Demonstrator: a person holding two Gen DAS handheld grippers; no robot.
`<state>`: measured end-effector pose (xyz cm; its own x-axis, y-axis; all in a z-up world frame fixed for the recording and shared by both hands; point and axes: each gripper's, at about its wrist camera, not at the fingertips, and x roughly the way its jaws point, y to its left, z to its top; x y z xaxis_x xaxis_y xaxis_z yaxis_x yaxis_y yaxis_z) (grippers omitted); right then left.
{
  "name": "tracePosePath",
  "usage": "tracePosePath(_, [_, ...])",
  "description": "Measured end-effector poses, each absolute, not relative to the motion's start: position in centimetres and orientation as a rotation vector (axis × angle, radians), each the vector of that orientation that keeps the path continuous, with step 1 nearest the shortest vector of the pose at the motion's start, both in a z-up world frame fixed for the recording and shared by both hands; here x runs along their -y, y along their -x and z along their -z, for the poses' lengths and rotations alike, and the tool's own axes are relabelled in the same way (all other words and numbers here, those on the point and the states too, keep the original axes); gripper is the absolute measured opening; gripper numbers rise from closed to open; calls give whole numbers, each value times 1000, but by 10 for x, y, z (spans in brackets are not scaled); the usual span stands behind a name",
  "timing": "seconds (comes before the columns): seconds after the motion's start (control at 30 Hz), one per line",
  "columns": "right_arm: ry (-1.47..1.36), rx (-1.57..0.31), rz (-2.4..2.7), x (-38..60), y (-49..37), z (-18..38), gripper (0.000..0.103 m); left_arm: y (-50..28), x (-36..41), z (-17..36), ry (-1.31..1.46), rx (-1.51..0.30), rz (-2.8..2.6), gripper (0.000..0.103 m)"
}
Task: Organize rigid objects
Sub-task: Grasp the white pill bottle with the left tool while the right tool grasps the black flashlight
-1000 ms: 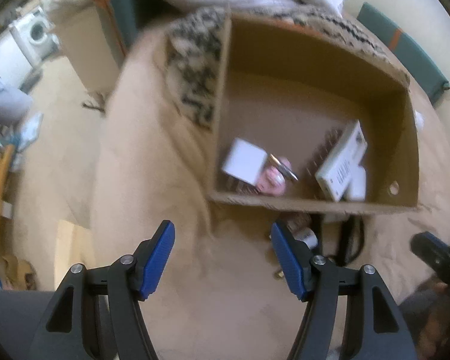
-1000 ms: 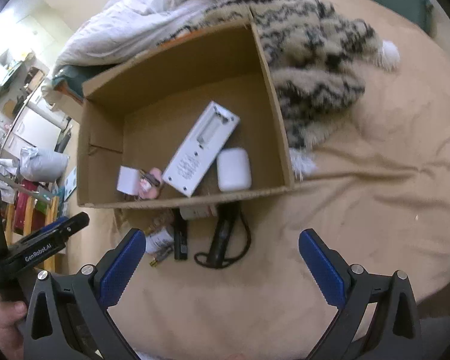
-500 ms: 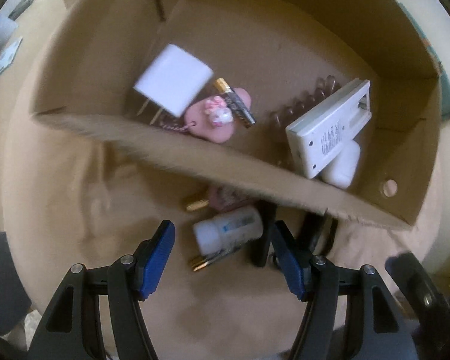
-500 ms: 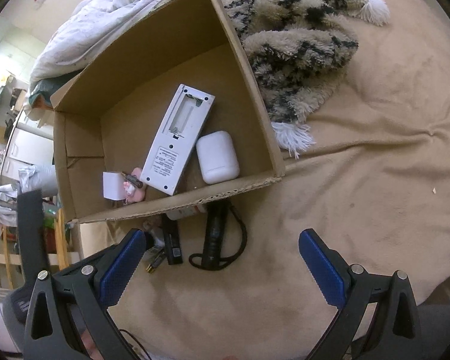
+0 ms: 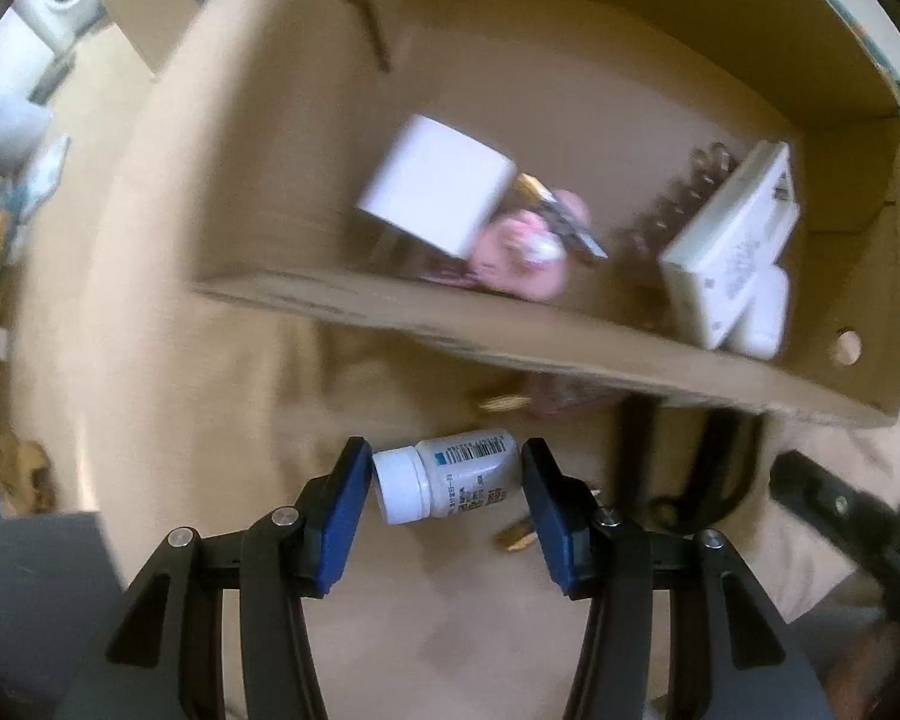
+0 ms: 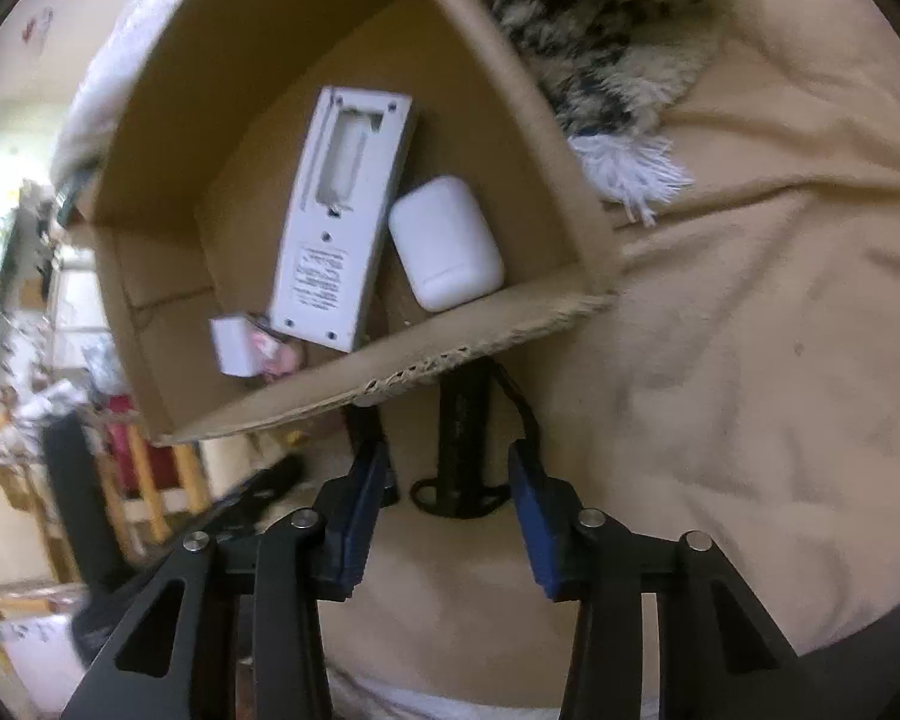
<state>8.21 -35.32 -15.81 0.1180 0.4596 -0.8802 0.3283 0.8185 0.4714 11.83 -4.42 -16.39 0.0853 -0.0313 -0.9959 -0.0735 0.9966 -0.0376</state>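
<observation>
A white pill bottle (image 5: pixel 468 471) lies on its side on the beige sheet in front of the cardboard box (image 5: pixel 450 324). My left gripper (image 5: pixel 445 462) points down and its jaws are closing on the bottle, one blue pad at the cap and the other at the base. In the right wrist view a black flashlight (image 6: pixel 462 420) with a strap lies just outside the box's front wall (image 6: pixel 390 372). My right gripper (image 6: pixel 448 456) straddles it with its jaws closing, and gaps still show on both sides. The box holds a white remote (image 6: pixel 342 210), an earbud case (image 6: pixel 444 246) and a white charger (image 5: pixel 438 198).
A pink charm (image 5: pixel 528 264) and a battery (image 5: pixel 564 222) also lie in the box. Loose batteries (image 5: pixel 513 534) and a slim black object (image 6: pixel 366 420) rest by the bottle. A patterned fluffy blanket (image 6: pixel 600 30) lies behind the box. The bed's edge and the floor (image 5: pixel 60 210) are at the left.
Both grippers have come down toward the things in front of the box. The left jaws have narrowed onto the white bottle, and the right jaws have narrowed from wide open around the black flashlight.
</observation>
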Motion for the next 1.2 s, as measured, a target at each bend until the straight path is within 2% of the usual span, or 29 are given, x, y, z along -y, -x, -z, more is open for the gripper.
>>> tracePosePath(0.17, [-423,-1497,-36,328,-85,158,46,-114,27,164,67,-1497,-57,48])
tracePosePath(0.23, [-397,-1478,-52,321,-84,150,54,-113,24,168,84,-1508,-56,48])
tracePosePath(0.27, [-377,-1457,-51,319,-83,146,66,-112,24,170,86,-1513,-56,48])
tracePosePath(0.3, [-355,-1443,-39,317,-83,144,73,-113,24,170,85,-1513,-57,48])
tracePosePath(0.57, [-252,-1531,-39,291,-92,175,74,-116,35,185,7,-1501,-88,44])
tracePosePath(0.63, [-205,-1520,-37,281,-94,177,78,-113,38,189,16,-1507,-88,44])
tracePosePath(0.73, [-134,-1500,-35,268,-93,178,78,-112,41,190,6,-1501,-86,44])
tracePosePath(0.77, [-99,-1485,-31,263,-92,176,66,-112,42,190,2,-1497,-84,43])
tracePosePath(0.8, [-67,-1473,-29,260,-91,174,48,-111,43,189,1,-1495,-84,43])
tracePosePath(0.83, [-63,-1464,-41,258,-91,172,41,-108,46,190,4,-1495,-86,43])
tracePosePath(0.87, [-73,-1463,-46,259,-90,170,29,-108,47,190,7,-1494,-86,43])
tracePosePath(0.93, [-89,-1459,-50,261,-88,168,25,-109,47,188,10,-1494,-85,43])
tracePosePath(1.2, [-158,-1449,-85,269,-61,147,23,-111,17,178,27,-1486,-84,43])
